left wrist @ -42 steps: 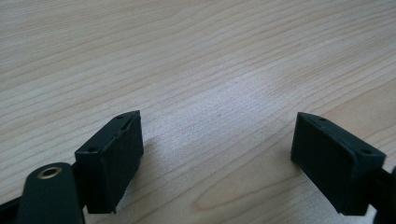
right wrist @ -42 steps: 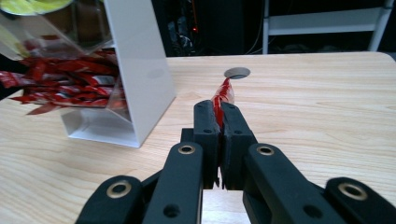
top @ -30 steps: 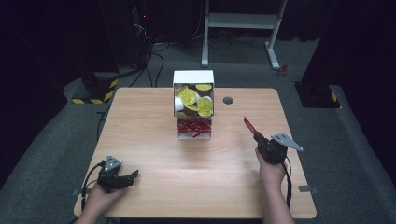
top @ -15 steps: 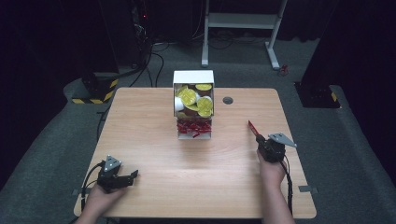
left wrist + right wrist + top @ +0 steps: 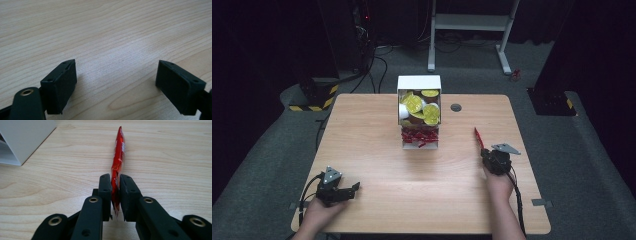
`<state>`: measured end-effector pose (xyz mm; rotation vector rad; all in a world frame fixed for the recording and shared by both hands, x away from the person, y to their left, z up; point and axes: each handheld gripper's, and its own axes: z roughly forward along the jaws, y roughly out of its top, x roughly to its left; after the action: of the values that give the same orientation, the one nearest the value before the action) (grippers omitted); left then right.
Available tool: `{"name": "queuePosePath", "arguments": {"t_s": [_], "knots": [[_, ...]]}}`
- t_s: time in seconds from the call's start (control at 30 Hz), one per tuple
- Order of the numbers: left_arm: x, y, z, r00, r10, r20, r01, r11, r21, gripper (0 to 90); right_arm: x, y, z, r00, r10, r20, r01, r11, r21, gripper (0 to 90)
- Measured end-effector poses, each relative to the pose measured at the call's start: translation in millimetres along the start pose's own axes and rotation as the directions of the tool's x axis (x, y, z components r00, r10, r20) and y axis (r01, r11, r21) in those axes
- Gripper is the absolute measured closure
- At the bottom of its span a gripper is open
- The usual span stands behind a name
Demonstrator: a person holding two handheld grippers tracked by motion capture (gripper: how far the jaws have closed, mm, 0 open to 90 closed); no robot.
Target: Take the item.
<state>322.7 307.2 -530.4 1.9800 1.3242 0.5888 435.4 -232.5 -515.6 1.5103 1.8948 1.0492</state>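
Note:
My right gripper [image 5: 486,152] sits low at the table's right side, with a long red packet [image 5: 478,137] running from its jaws toward the far edge. In the right gripper view the red packet [image 5: 118,157] stands on edge between the pads [image 5: 105,187], its far end on the wood. The jaws have just been opening, and a thin gap shows beside the packet. My left gripper [image 5: 349,190] rests at the near left. Its jaws [image 5: 116,82] stand wide apart over bare wood.
A white box [image 5: 418,82] stands at the table's far middle, with yellow-lidded cups [image 5: 414,102] above and several red packets [image 5: 419,136] in its lower part. Its corner [image 5: 22,137] shows far left of my right jaws. A dark round grommet [image 5: 456,107] lies right of it.
The right hand has come down and a little toward the person. The red packet, first raised at a slant, now lies along the table. The left gripper has stayed put.

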Motion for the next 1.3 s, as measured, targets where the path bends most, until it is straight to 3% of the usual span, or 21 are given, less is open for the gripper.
{"name": "queuePosePath", "arguments": {"t_s": [0.37,0.77,0.83,0.9,0.97,1.03,1.13,1.3], "knots": [[0.3,-0.1,-0.2,1.0000,0.003,0.003,-0.003,1.0000,0.000,17.5,14.1,1.7,-7.5,0.9992,-0.017,-0.036,0.016,1.000,-0.021,65.9],[0.8,1.1,1.0,0.9998,0.017,0.014,-0.017,0.9998,0.001,16.9,42.3,-5.2,-27.7,0.9947,-0.061,-0.083,0.059,0.998,-0.021,52.3],[0.5,1.1,0.9,0.9998,0.016,0.013,-0.016,0.9999,0.003,16.9,47.7,-5.1,-29.5,0.9919,-0.062,-0.111,0.061,0.998,-0.011,48.1],[0.4,1.1,0.9,0.9998,0.016,0.012,-0.016,0.9999,0.003,16.9,55.3,-5.6,-33.3,0.9896,-0.094,-0.109,0.093,0.996,-0.012,45.1],[0.2,0.9,0.5,0.9997,0.020,0.017,-0.020,0.9998,0.004,16.9,63.7,-8.7,-35.5,0.9845,-0.111,-0.135,0.114,0.993,0.010,39.8],[-0.1,0.5,0.4,0.9995,0.024,0.020,-0.024,0.9997,0.001,16.9,72.2,-15.7,-37.1,0.9764,-0.149,-0.156,0.159,0.986,0.052,39.9],[0.1,0.6,0.3,0.9995,0.027,0.019,-0.027,0.9996,0.002,16.8,79.5,-28.5,-39.8,0.9697,-0.154,-0.190,0.171,0.982,0.077,38.8],[0.1,0.6,0.3,0.9994,0.027,0.020,-0.027,0.9996,0.002,16.8,92.7,-44.2,-40.4,0.9623,-0.193,-0.192,0.214,0.972,0.098,33.5]]}}
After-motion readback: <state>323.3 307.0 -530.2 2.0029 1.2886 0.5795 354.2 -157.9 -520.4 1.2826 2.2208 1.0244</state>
